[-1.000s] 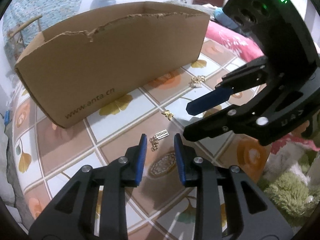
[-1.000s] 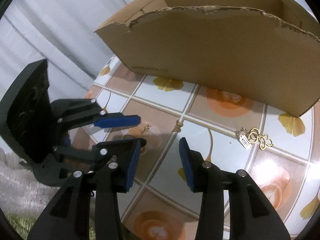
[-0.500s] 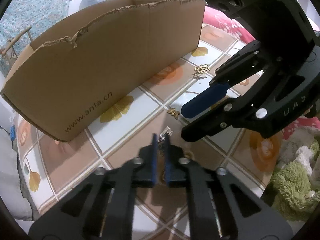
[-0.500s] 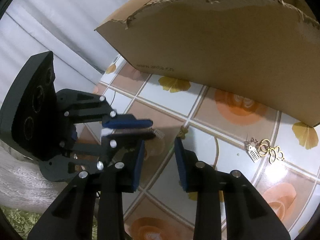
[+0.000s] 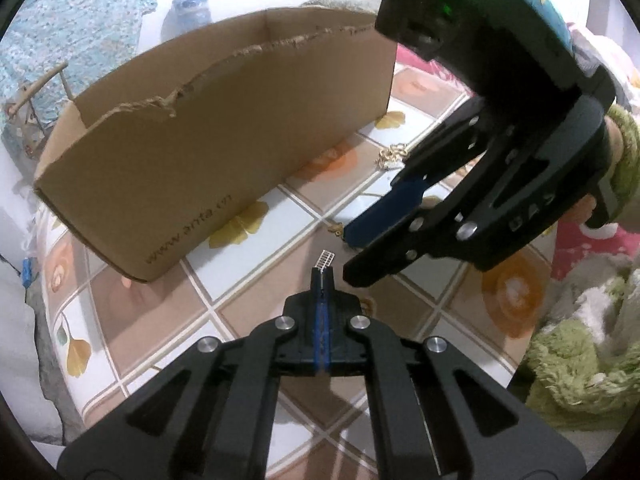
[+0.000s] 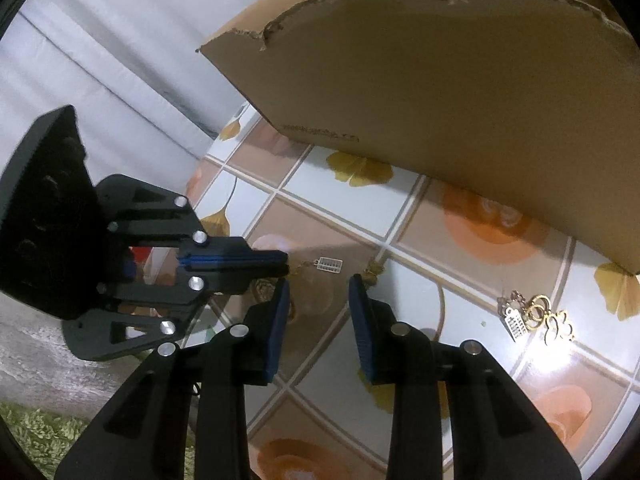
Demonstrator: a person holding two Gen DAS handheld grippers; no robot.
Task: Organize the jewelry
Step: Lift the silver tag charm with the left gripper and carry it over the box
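**Left claw pinches an earring by its chain**

Left claw [image 6: 280, 266] is pressed together on the earring [image 6: 329, 266], dangling above the table [image 6: 420, 216]; that thin hold could slip. Right claw [image 6: 318, 312], spread and empty, hovers beside it and could knock it. Cardboard box [image 6: 460, 80] stands along the far edge.

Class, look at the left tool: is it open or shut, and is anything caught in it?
Shut. The left tool has its blue pads pressed together on the chain of a small abacus charm, which sticks out past the tips.

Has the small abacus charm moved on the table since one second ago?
Yes. The abacus charm now sticks out beyond the shut left gripper, which has just closed on its chain; earlier it lay on the brown tile.
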